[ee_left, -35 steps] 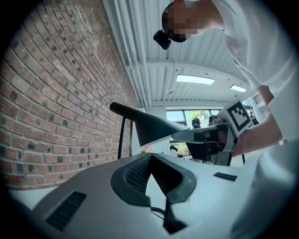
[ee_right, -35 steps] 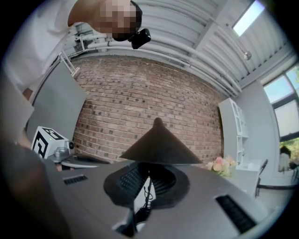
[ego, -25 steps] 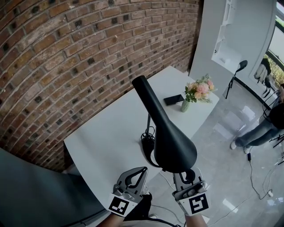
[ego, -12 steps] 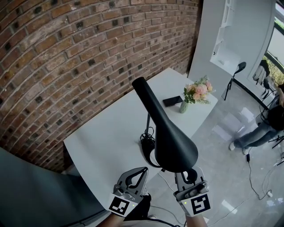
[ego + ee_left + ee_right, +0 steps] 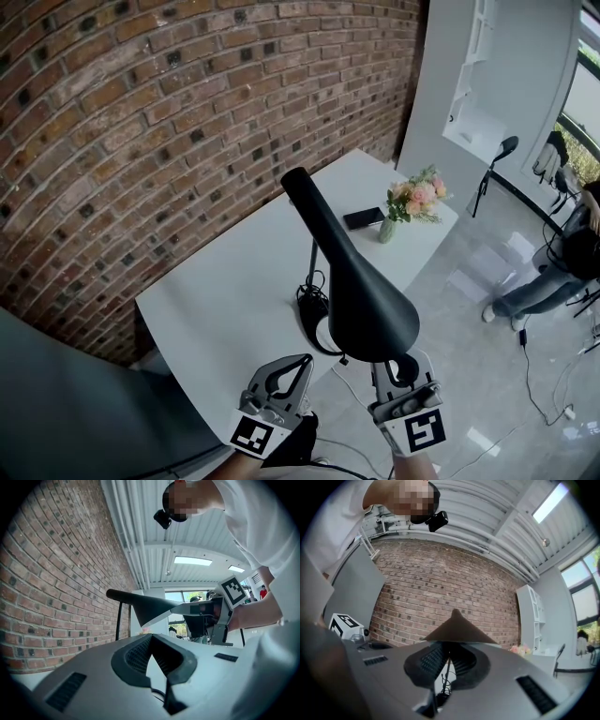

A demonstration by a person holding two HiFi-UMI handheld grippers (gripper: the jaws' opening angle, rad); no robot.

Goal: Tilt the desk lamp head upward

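A black desk lamp stands on the white table (image 5: 216, 291). Its cone-shaped head (image 5: 361, 300) slopes from the narrow end at the upper left to the wide mouth near me. A thin stem (image 5: 312, 264) runs down to the base (image 5: 315, 323), where the cord lies coiled. My right gripper (image 5: 400, 364) is under the wide rim, shut on the lamp head (image 5: 457, 631); the left gripper view shows that grip from the side (image 5: 190, 613). Left of the lamp head, my left gripper (image 5: 298, 362) is off the table's edge. It is shut and holds nothing (image 5: 151, 635).
A vase of pink flowers (image 5: 412, 202) and a dark phone (image 5: 364, 218) sit at the table's far end. The brick wall (image 5: 141, 112) runs along the table's left side. A person (image 5: 562, 267) and a black stand (image 5: 495, 161) are on the tiled floor to the right.
The view has shifted slightly. The lamp head and both grippers keep nearly the same places, and the right gripper's hold is unchanged.
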